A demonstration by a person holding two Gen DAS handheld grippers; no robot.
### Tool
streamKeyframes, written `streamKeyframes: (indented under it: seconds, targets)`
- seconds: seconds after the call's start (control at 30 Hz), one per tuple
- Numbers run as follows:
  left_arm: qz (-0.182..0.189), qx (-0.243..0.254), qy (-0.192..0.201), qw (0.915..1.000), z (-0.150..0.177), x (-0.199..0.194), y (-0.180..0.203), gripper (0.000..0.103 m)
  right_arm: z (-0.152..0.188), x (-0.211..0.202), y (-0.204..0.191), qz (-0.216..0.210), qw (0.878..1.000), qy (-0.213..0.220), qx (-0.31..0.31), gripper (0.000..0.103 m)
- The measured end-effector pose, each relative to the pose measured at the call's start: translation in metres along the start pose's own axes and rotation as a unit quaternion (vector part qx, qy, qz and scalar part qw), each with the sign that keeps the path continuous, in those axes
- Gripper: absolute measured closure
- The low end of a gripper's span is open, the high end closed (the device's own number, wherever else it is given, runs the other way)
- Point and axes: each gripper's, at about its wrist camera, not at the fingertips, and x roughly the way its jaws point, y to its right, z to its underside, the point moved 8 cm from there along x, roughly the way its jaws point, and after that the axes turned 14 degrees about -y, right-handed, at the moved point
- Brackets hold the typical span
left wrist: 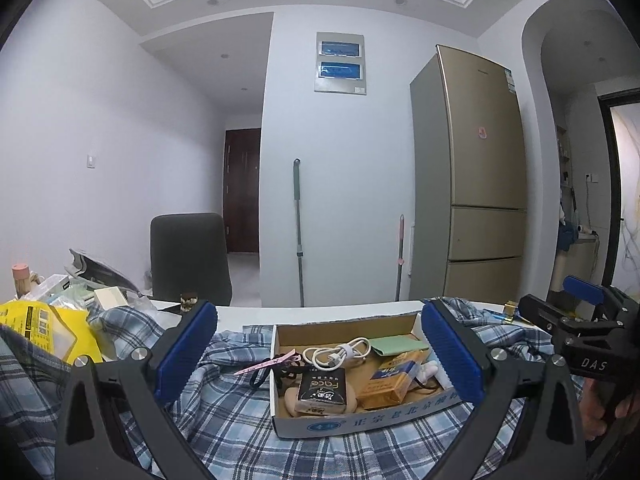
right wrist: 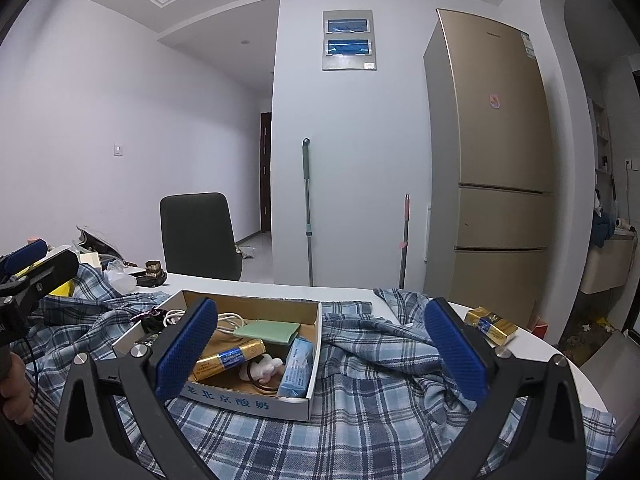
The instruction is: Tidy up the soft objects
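A blue plaid shirt [left wrist: 224, 420] lies crumpled over the white table, and it also shows in the right wrist view [right wrist: 380, 392]. An open cardboard box [left wrist: 360, 426] sits on the shirt, filled with small items: a white cable [left wrist: 340, 354], a green pad [left wrist: 398, 345], a gold pack and a black pack. It shows in the right wrist view [right wrist: 256, 404] too. My left gripper [left wrist: 318, 354] is open and empty, its jaws wide on either side of the box. My right gripper [right wrist: 320, 354] is open and empty above the box's right edge and the shirt.
A yellow bag [left wrist: 44, 330] and clutter lie at the table's left. A gold pack [right wrist: 490, 325] lies on the table [right wrist: 520, 344] at right. A dark chair [right wrist: 200, 236] stands behind the table. A fridge [right wrist: 500, 168] and two mop handles stand by the wall.
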Motion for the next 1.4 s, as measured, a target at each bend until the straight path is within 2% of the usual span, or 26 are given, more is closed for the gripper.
streamKeyframes:
  seconds: [1.4]
  targets:
    - [0.005,0.001,0.006,1.0,-0.0002,-0.0034,0.0072,0.0,-0.0004,-0.0013,-0.0009,0.0,1.0,0.003,-0.004,0.0]
